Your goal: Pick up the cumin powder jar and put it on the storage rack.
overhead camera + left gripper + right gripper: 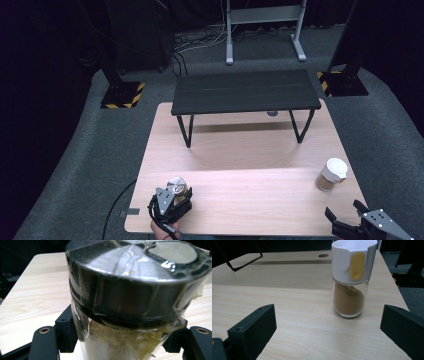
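High view puts the left gripper (172,202) at the near left edge of the wooden table (240,200), clamped around a tape-wrapped jar with a dark lid (177,187). Left gripper view has that jar (130,290) pinched between the black jaws just under the lid, so the grasp looks done; whether the jar has left the table I cannot tell. At the near right corner the right gripper (350,222) hangs with its jaws spread wide and nothing between them. A little beyond it stands a glass spice shaker with a white cap (350,277), brown powder inside, untouched, so that pickup seems yet to come. Farther back sits a low black shelf (245,92), bare on top
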Tool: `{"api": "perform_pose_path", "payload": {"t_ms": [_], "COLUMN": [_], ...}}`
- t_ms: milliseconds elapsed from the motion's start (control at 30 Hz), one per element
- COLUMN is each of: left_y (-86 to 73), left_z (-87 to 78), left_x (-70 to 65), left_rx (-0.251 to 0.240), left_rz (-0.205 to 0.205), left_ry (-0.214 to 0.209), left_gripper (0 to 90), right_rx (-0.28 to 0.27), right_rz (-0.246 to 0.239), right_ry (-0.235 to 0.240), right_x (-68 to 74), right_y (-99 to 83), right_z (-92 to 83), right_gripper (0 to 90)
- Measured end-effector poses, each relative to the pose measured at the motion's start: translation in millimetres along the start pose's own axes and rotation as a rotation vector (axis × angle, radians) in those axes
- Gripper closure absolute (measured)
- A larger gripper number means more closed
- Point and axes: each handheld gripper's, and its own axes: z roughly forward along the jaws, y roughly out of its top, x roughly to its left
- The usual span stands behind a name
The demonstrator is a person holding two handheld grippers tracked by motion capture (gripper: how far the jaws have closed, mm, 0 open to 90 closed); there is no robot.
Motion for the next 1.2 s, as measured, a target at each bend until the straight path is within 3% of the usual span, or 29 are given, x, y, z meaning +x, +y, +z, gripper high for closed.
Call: {"api": "perform_pose_path", "payload": {"t_ms": [300,1200], "left_y": [13.1,37.1], "left_z": [4.9,11.6], "left_x": [0.7,0.8], "left_rx": [-0.021,-0.032], "left_rz": [0.023,0.068], "left_ry": [-0.045,-0.107], "left_gripper": [30.3,30.5], "right_rx": [0.002,0.004], "right_rz": [0.001,0.003], "right_ry": [0.001,-0.001], "right_x": [-1.1,-2.5], "right_y": [1.0,2.6], "right_z": [-1.1,-3.8], "right_gripper": [0.0,0.0]}}
